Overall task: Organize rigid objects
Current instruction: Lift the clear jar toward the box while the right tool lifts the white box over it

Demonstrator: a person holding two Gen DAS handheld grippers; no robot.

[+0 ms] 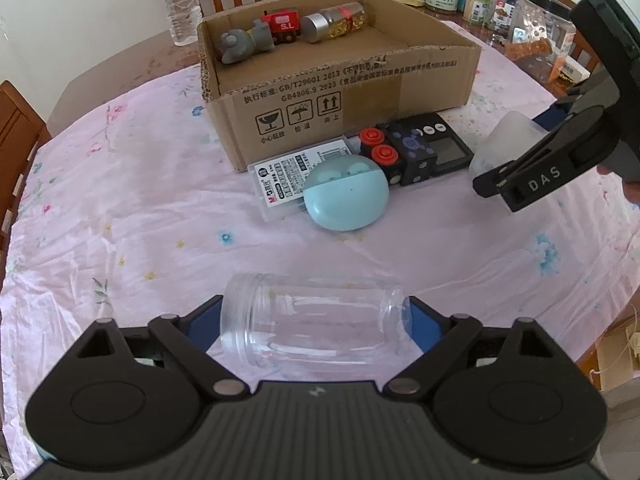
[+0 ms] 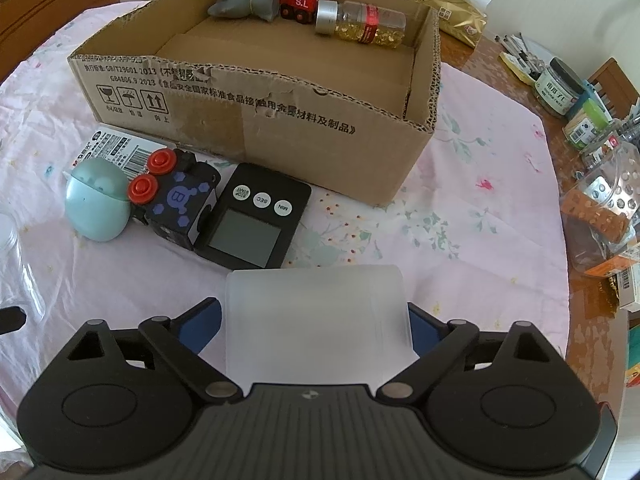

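1. Two claws work over a tabletop (image 1: pixel 120 208) spread with a pink floral cloth; the largest thing on it is an open cardboard box (image 2: pixel 280 120), which I judge to be where the rigid objects go.
2. The box wall is printed with "GB/T29601 2013" and "GB4806.9 2023", Chinese text, and fragile, keep-dry and this-way-up pictograms.
3. Inside, along the far wall, lie a grey plush-like figure (image 2: pixel 244 0), a red toy train (image 2: pixel 302 0) marked "S.L", and a silver-capped bottle of golden capsules (image 2: pixel 360 26).
4. The left claw (image 1: pixel 316 320) spans a clear plastic jar (image 1: pixel 316 328) lying on its side, blue pads at its mouth and base; whether they already press I cannot tell.
5. The right claw (image 2: pixel 316 320) straddles a frosted translucent container (image 2: pixel 316 320); its blue pads sit close against both sides, and contact is unclear. Its finger reads "DAS" in the left view.
6. To do this step well, I would close each claw squarely across its piece, lift clear of the box rim, and set each down in the bare near floor of the box, away from the bottle.
7. Still outside, against the box front: a black timer (image 2: pixel 256 224) with "MIN", "SEC" and "START/STOP" buttons, a black cube (image 2: pixel 180 204) bearing "B" with two red buttons, a pale blue earbud case (image 2: pixel 98 208), and a labelled flat clear case (image 1: pixel 292 176).
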